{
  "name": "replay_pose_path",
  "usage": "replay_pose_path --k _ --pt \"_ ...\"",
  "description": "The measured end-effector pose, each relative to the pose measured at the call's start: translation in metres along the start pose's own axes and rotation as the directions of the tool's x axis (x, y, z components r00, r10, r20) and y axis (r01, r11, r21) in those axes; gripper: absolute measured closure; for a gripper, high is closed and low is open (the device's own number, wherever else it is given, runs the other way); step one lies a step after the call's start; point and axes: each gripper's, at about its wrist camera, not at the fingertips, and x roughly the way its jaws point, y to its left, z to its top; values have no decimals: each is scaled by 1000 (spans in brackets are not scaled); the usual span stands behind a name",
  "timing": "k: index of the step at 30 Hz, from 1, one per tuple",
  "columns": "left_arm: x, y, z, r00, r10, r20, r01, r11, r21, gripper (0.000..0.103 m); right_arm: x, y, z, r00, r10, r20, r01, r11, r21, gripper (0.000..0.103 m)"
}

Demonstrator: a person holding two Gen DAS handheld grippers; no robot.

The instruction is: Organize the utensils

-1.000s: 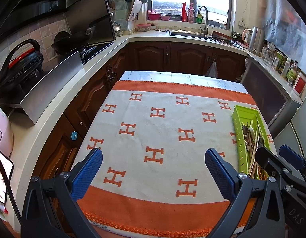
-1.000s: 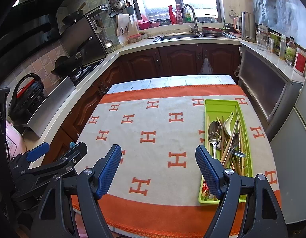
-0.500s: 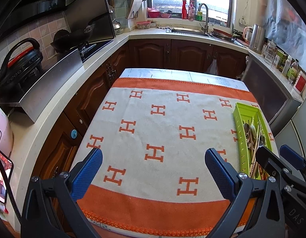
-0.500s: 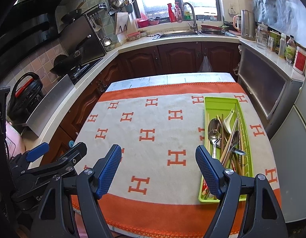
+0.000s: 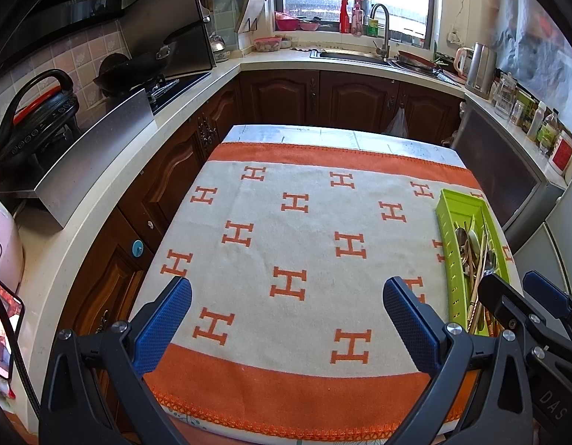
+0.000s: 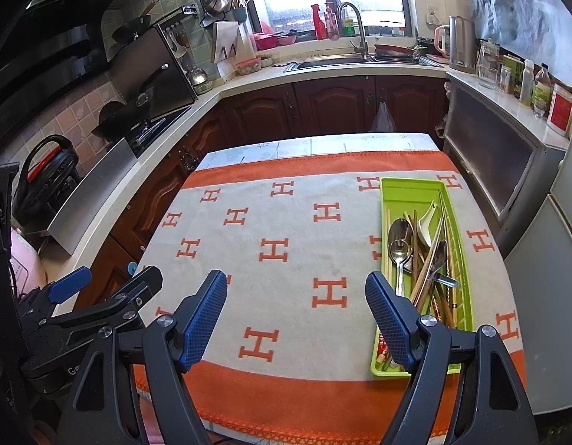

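A green plastic tray (image 6: pixel 410 189) lies on the right side of the cloth-covered table. It holds metal spoons (image 6: pixel 399 248), a white ceramic spoon (image 6: pixel 426 222) and several chopsticks (image 6: pixel 427 270). The tray also shows in the left wrist view (image 5: pixel 444 222). My right gripper (image 6: pixel 296 289) is open and empty, above the table's near edge, left of the tray. My left gripper (image 5: pixel 287 296) is open and empty above the near middle of the cloth. Each gripper shows at the edge of the other's view.
The table carries a cream and orange cloth (image 5: pixel 304 222) with H marks. Wooden cabinets and a counter ring the table, with a stove and wok (image 5: pixel 137 70) on the left, a sink (image 6: pixel 345 59) at the back and bottles (image 6: pixel 538 89) on the right.
Both views have shifted slightly, the table sitting a little lower in frame. Both grippers stay open and empty. The tray and utensils have not moved.
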Motion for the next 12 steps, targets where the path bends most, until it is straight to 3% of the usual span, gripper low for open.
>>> replay_pose_path --k 12 --pt "3 2 -3 1000 -2 -6 2 1000 1 1 4 1 -5 1000 -4 -5 4 1000 0 25"
